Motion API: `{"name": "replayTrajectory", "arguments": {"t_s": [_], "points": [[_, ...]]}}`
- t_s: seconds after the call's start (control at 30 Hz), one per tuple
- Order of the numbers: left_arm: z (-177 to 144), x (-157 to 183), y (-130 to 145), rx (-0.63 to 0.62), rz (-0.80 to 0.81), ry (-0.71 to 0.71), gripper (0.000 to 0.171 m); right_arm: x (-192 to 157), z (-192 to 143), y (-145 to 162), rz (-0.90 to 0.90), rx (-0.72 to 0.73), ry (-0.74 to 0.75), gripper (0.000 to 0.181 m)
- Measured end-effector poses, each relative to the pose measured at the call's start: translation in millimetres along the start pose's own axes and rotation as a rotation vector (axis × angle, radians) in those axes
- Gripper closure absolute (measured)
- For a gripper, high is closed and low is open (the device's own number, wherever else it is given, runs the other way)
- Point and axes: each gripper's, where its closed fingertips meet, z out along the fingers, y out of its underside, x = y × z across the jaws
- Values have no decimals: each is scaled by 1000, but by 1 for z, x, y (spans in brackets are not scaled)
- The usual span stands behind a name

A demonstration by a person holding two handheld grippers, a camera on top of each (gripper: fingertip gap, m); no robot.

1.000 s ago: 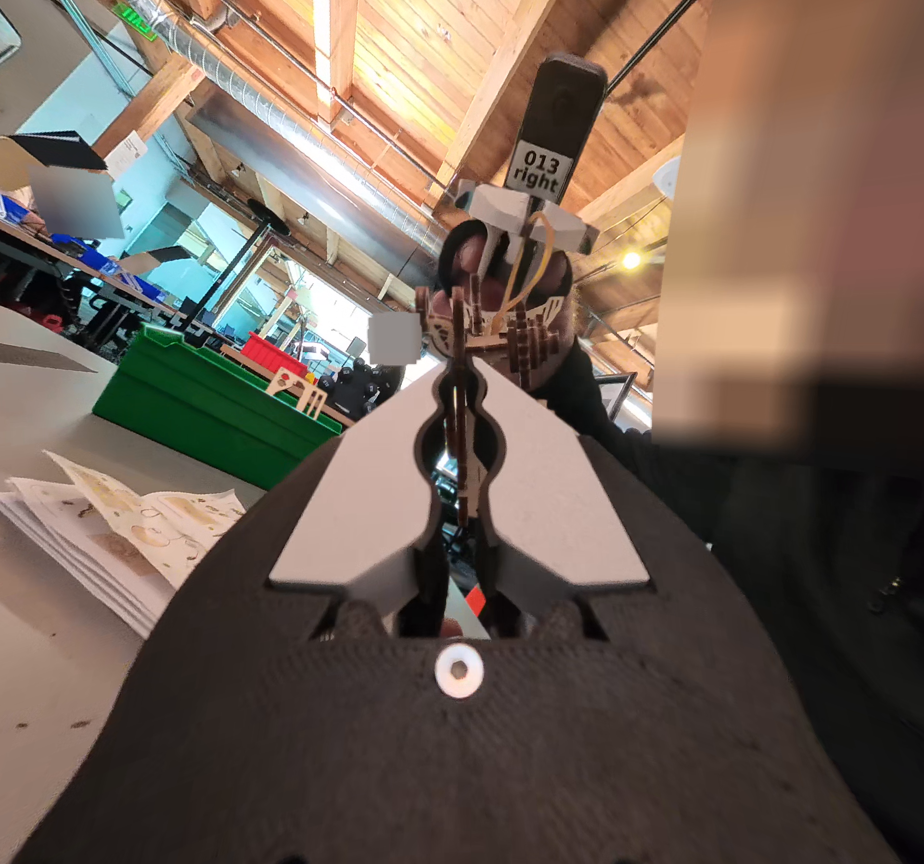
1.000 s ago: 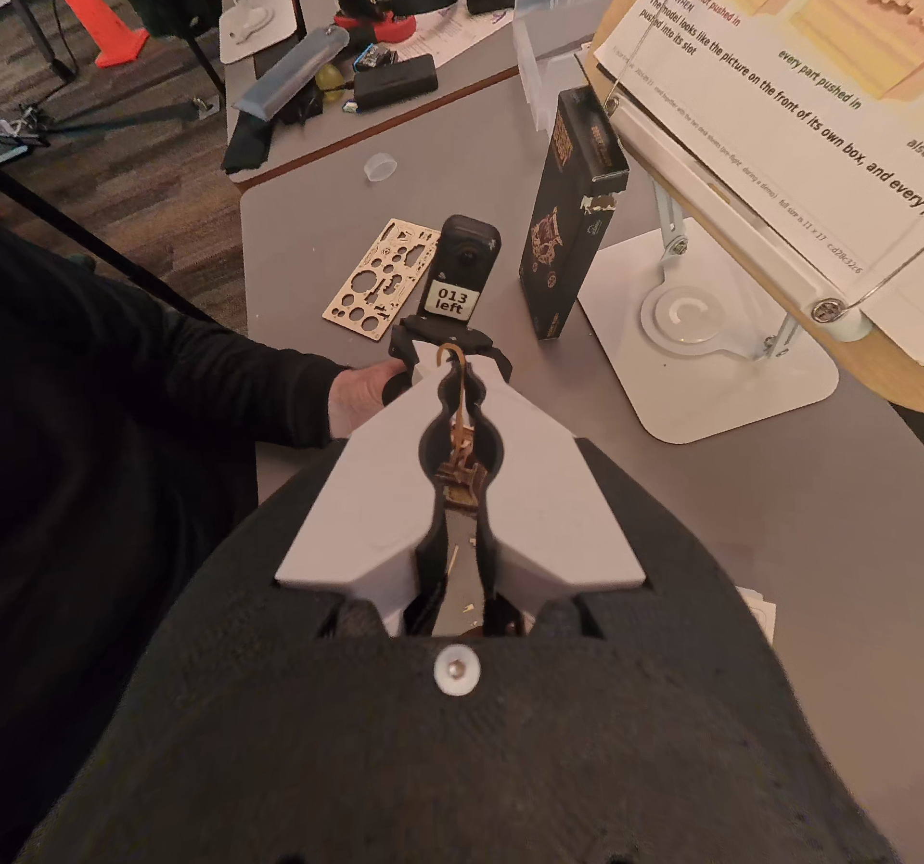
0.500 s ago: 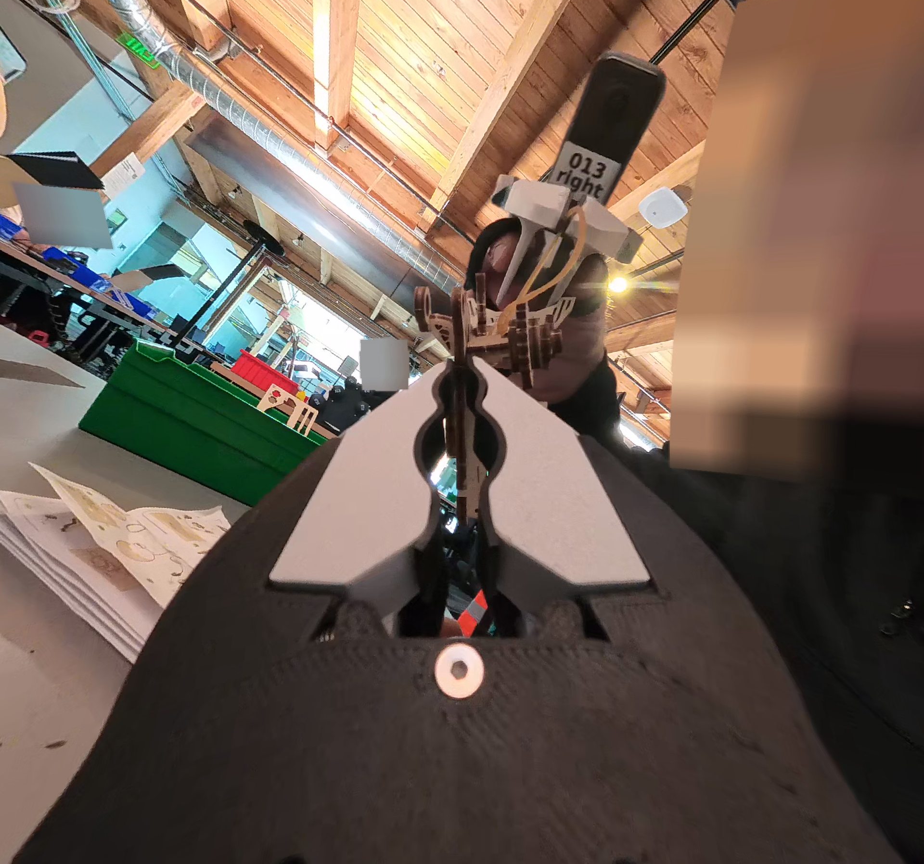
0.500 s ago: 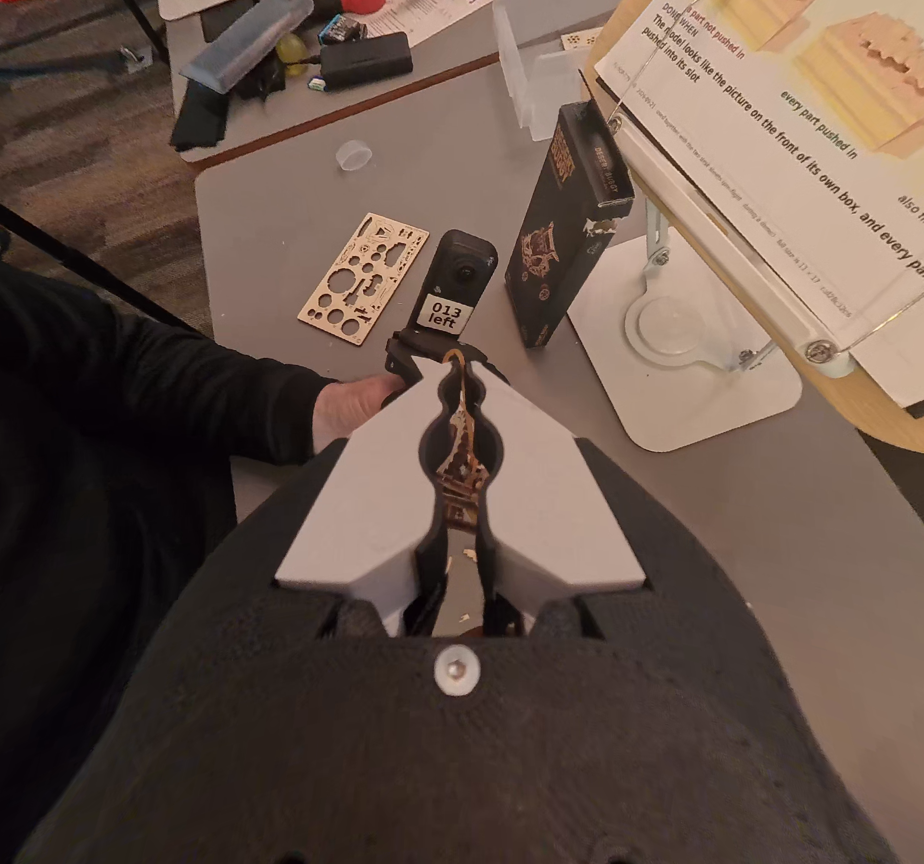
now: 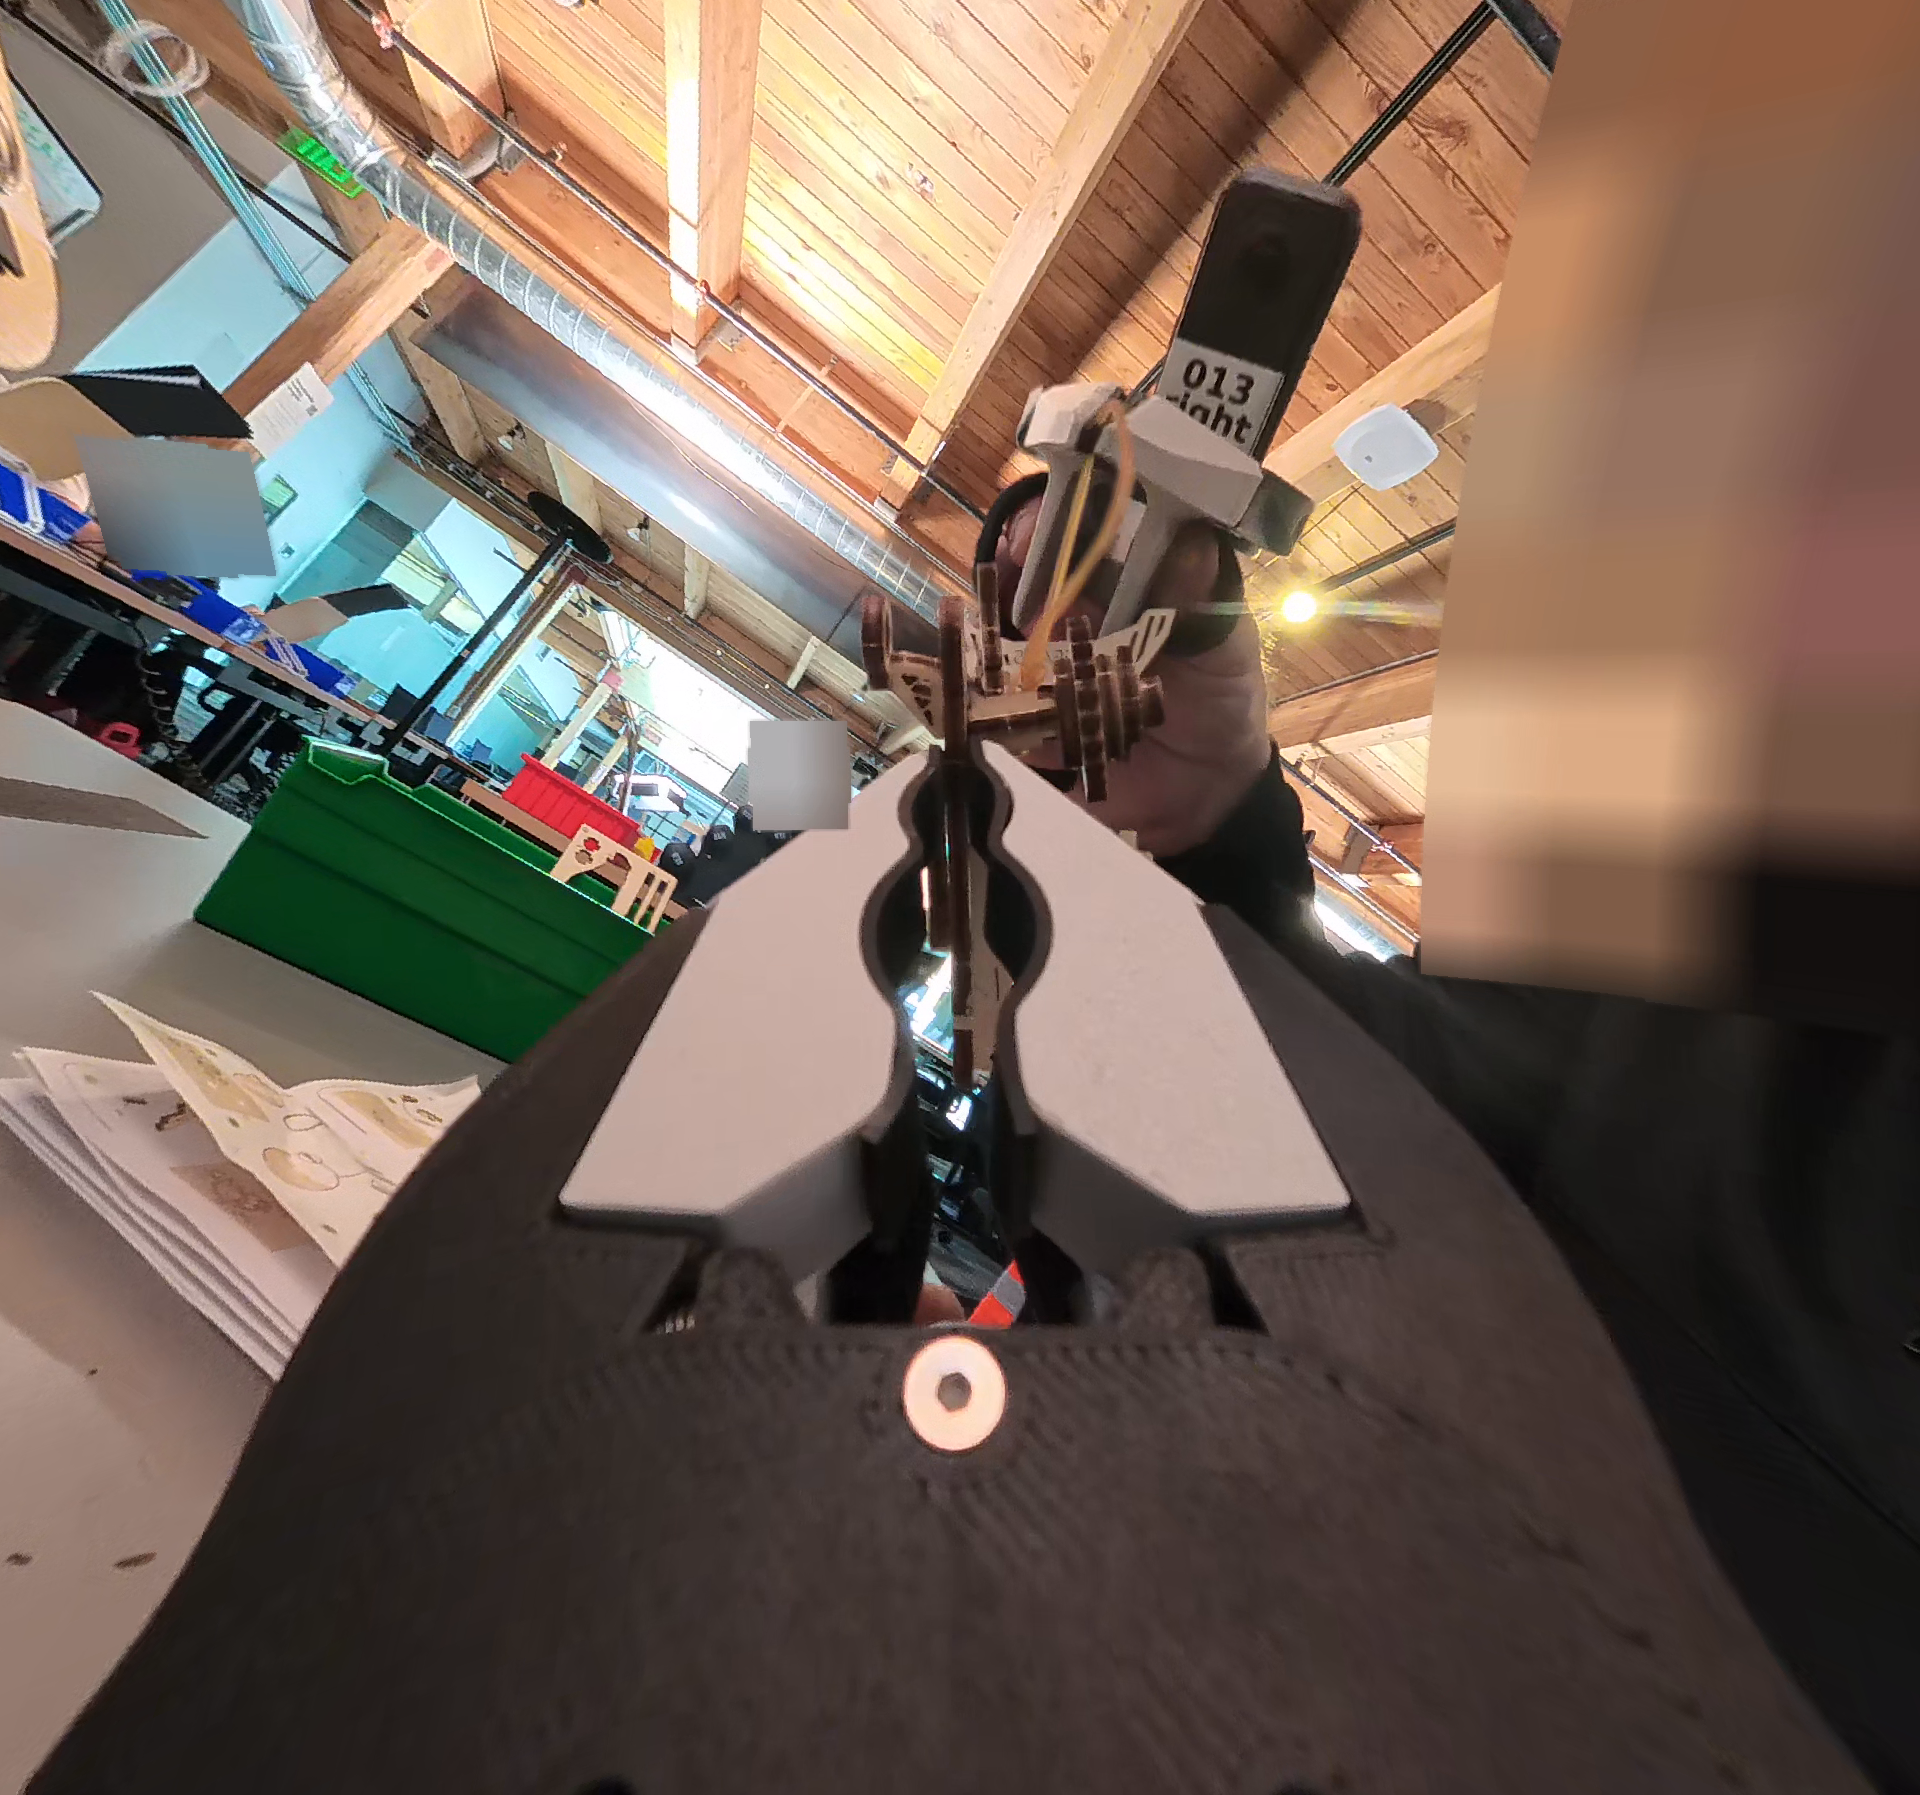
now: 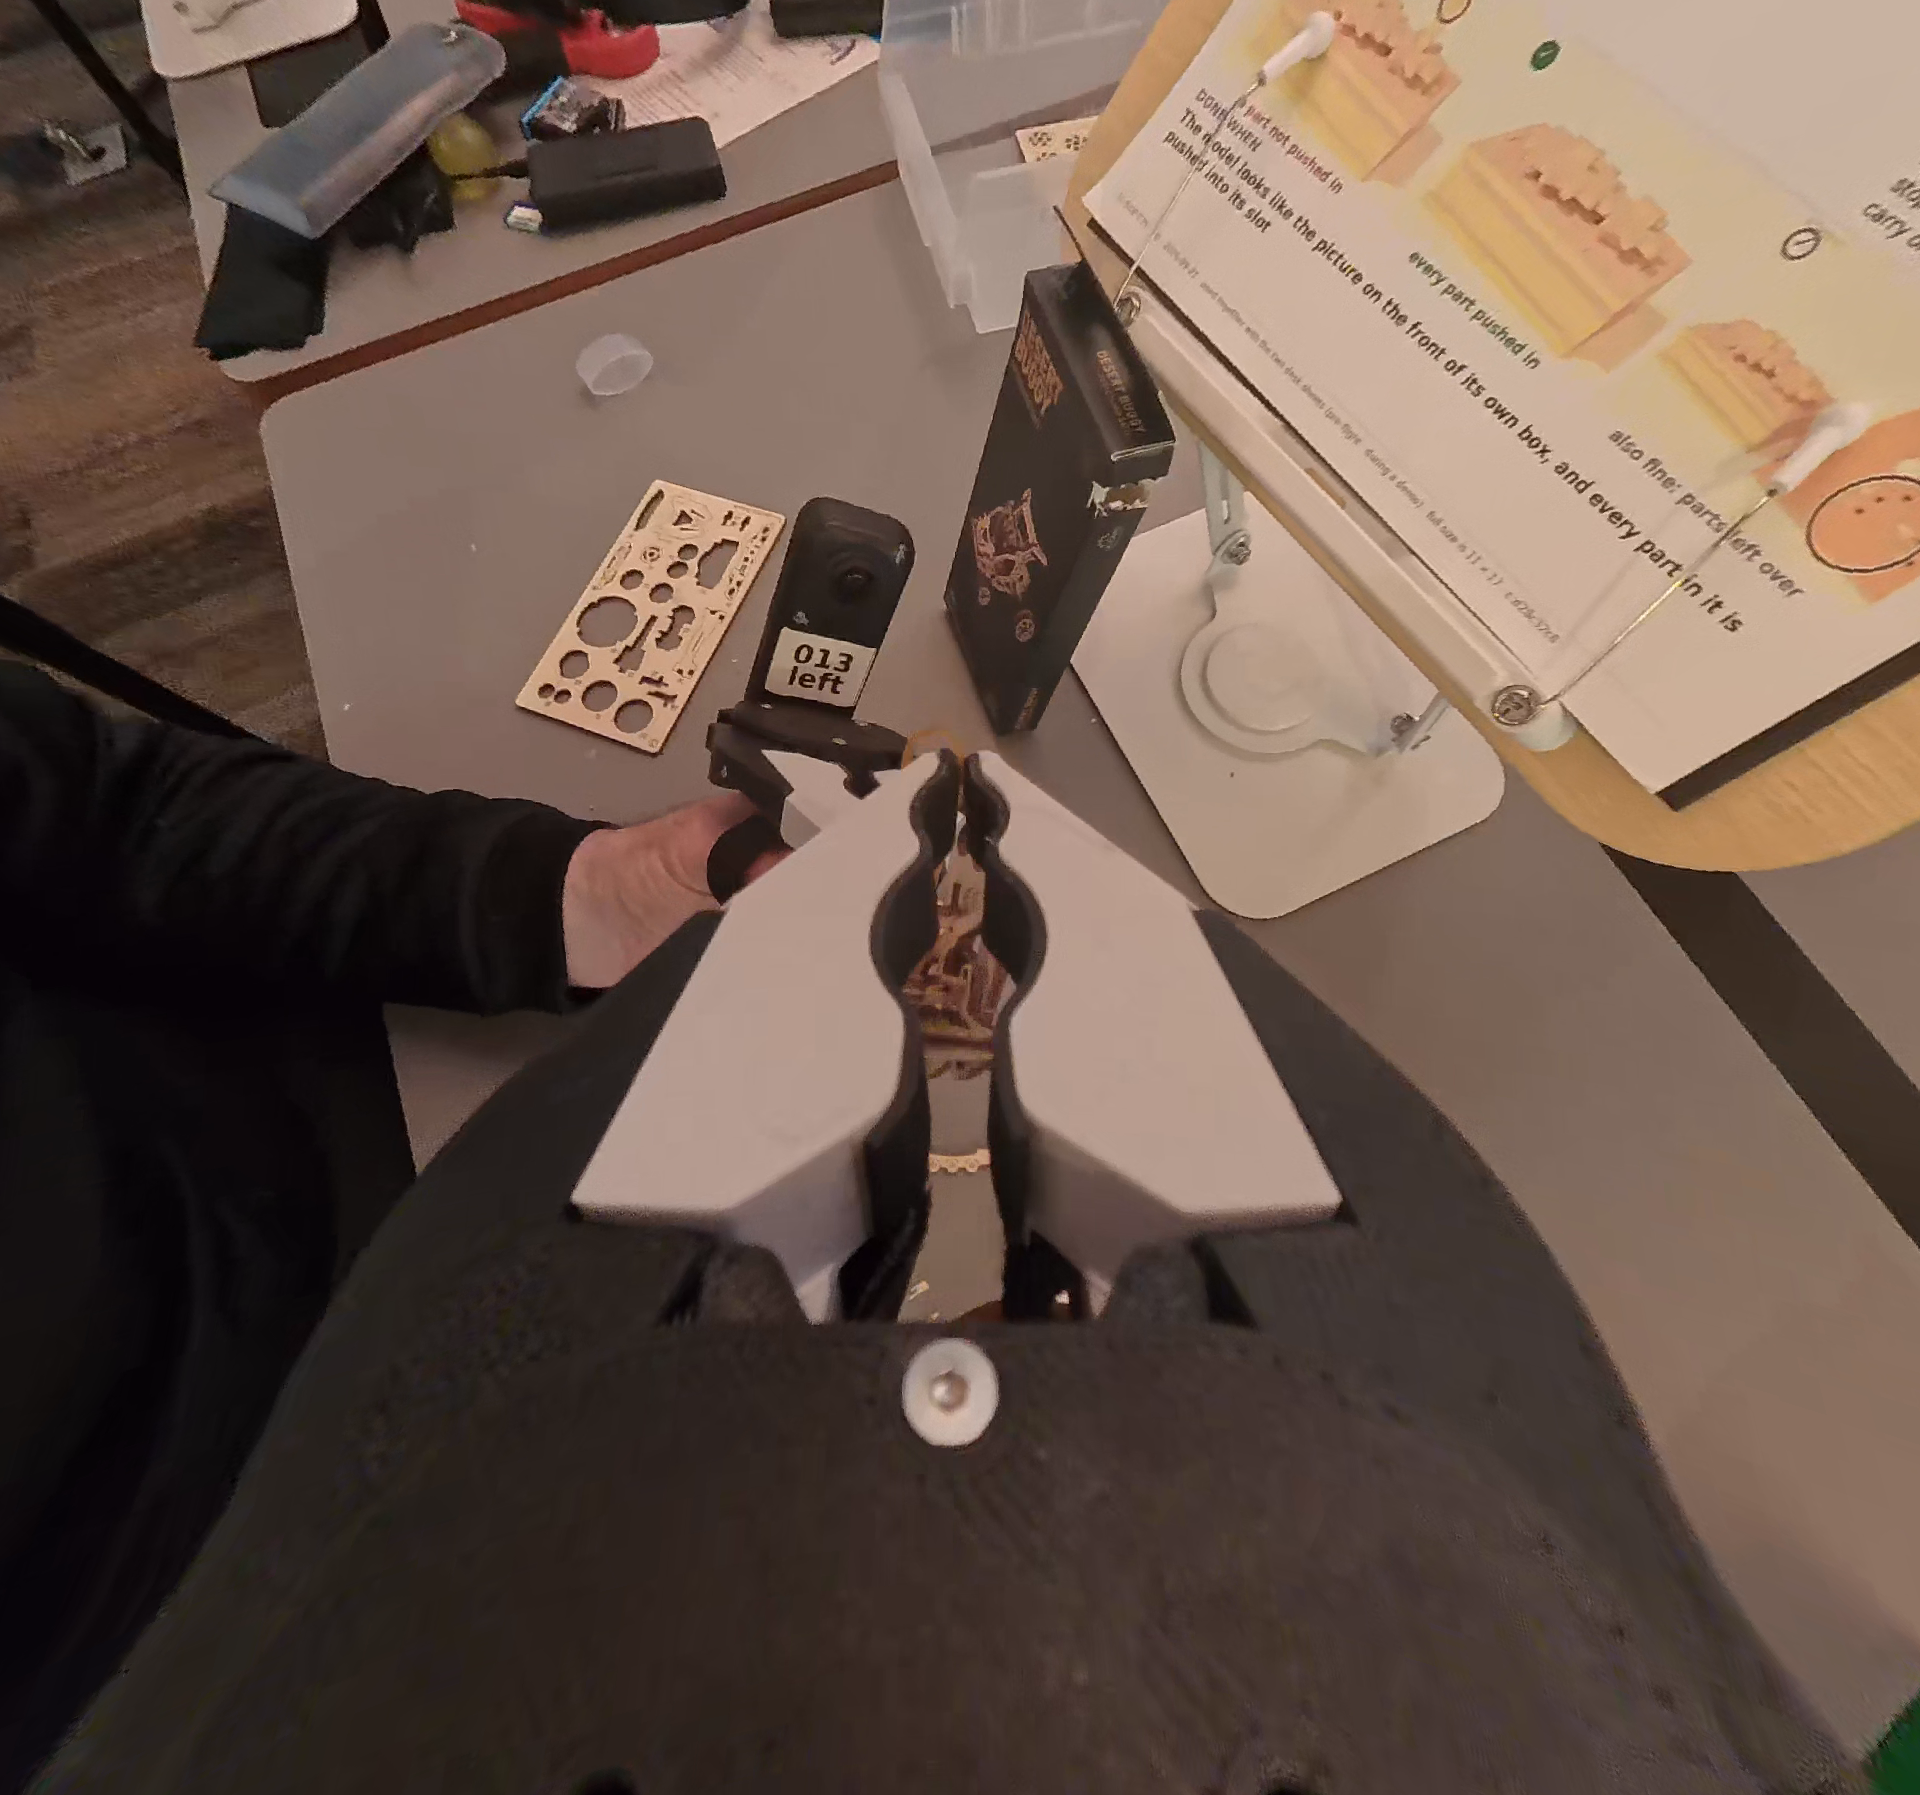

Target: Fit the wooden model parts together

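Left wrist view: the left gripper (image 5: 954,789) is pressed together on the wooden model (image 5: 997,696), pinching a thin upright plate of it between the grey fingers (image 5: 800,966), with the gear-toothed body of the model sticking out past the tips. Compared with a second ago the right gripper (image 5: 1091,602) sits higher and farther to the right, so it has lifted off the model, and a yellow rubber band (image 5: 1081,540) now stretches from its tips down to the wood. To the left lie the instruction sheets (image 5: 239,1153) and a green bin (image 5: 416,883) on the table.

Right wrist view: the right gripper (image 6: 954,779) is nearly closed at the tips, and only a small loop of the band shows there, so I judge that it pinches the band alone. The model is seen below, through the gap between the fingers. Since half a second ago the view has pulled up and away, and the black box (image 6: 1049,519), the empty parts sheet (image 6: 649,613) and the grey table (image 6: 436,498) have slid in the frame.

My reading is that the band is being drawn taut to hook onto the model; a slip would snap it loose.
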Motion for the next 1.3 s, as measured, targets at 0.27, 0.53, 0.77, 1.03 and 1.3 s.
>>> {"name": "replayTrajectory", "arguments": {"t_s": [0.27, 0.53, 0.77, 1.03, 1.3], "points": [[-1, 2, -6, 26, 19, -4, 171, 7, -16, 1, 13, 52, 64, 181], [-4, -1, -11, 41, 45, -39, 171, -12, -22, -5, -93, 32, 105, 181], [-5, 1, -16, 60, 73, -54, 171, -23, -30, -11, -125, 70, 179, 181], [-4, 6, -22, 59, 156, -100, 171, -41, -24, -4, -218, 80, 298, 181], [-3, 5, -20, 63, 119, -95, 171, -47, -24, 5, -229, 133, 384, 181]]}}
